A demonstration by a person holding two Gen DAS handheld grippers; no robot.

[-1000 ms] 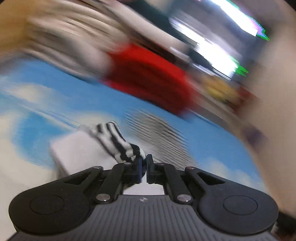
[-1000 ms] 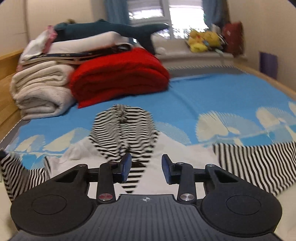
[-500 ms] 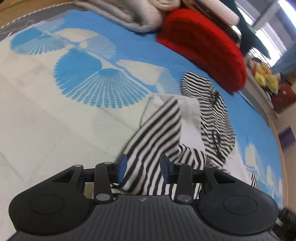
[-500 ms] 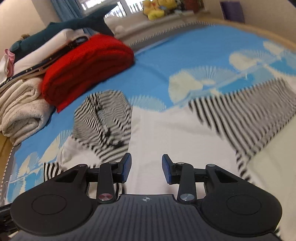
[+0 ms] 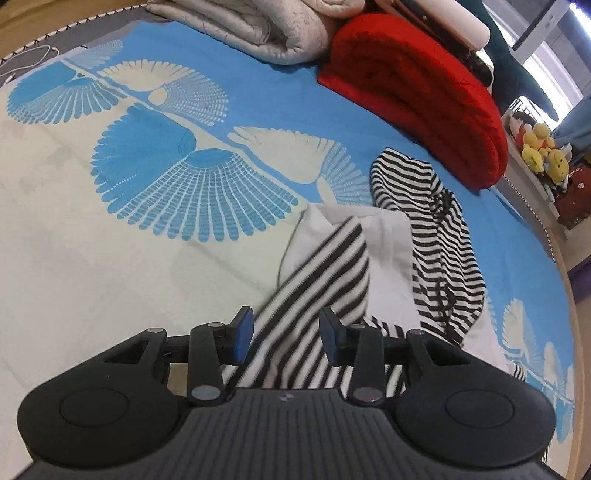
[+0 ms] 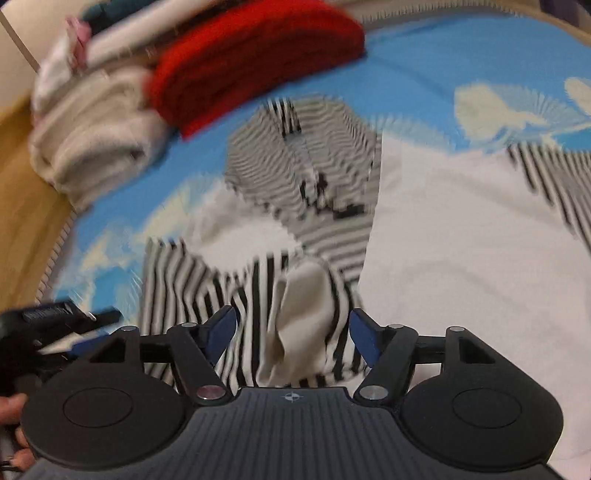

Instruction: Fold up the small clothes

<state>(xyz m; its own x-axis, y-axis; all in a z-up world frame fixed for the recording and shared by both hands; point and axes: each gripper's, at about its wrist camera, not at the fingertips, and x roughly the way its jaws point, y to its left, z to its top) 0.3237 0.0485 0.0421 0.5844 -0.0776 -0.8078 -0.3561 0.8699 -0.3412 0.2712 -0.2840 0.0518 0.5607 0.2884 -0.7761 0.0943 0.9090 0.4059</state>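
Bedspread, blue with cream fan motifs, serves as the work surface; ahead of both grippers a red blanket lies folded next to a stack of beige blankets, and plush toys sit on a ledge far ahead and to the right of the left gripper.

Garment: white body with black-and-white striped hood and sleeves, spread flat.

Left gripper: jaws wide, nothing held. Left sleeve lies folded diagonally across the white body, passing directly under and between its fingers. Striped hood lies ahead and to the right.

Right gripper: jaws wide, nothing held. Right-wrist view is motion-blurred. A bunched cuff end with pale lining sits between its fingers; contact cannot be determined. Right sleeve extends unfolded, ahead and far right.

Progress, judged: early-to-middle. One sleeve appears folded in. Outstanding: fold the right sleeve inward, tuck the hood down, fold the body into a compact packet. Folded sleeve looks rumpled near the cuff and probably needs smoothing.
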